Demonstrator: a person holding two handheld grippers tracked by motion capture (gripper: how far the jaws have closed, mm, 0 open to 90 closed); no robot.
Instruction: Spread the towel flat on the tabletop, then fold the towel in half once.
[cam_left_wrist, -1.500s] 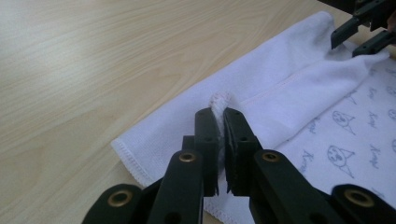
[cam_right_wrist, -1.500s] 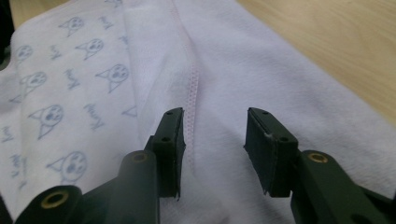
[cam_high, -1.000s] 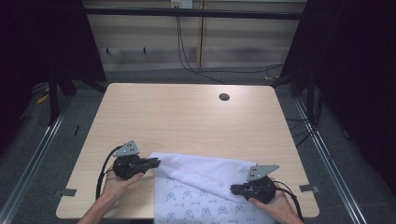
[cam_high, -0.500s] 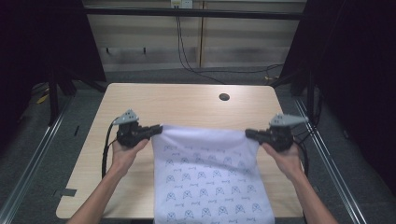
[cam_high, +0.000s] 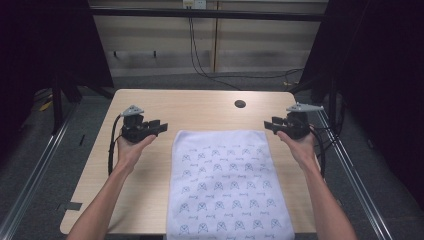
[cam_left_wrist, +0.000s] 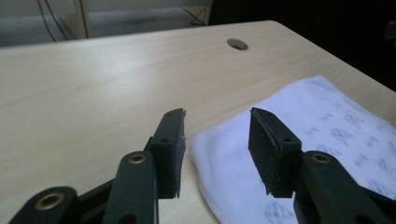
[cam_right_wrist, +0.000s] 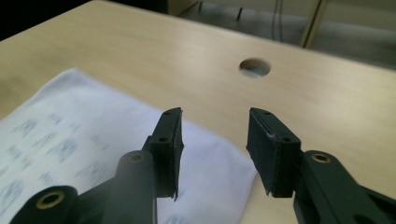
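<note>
The white patterned cloth (cam_high: 226, 190) lies flat on the wooden table (cam_high: 200, 112), its near edge hanging over the front edge. The left gripper (cam_high: 161, 126) is just beside the cloth's far left corner, jaws just opened, nothing between them. The right gripper (cam_high: 270, 125) is just beside the far right corner, jaws likewise just opened and released. A round cable hole (cam_high: 240, 104) sits beyond the cloth
</note>
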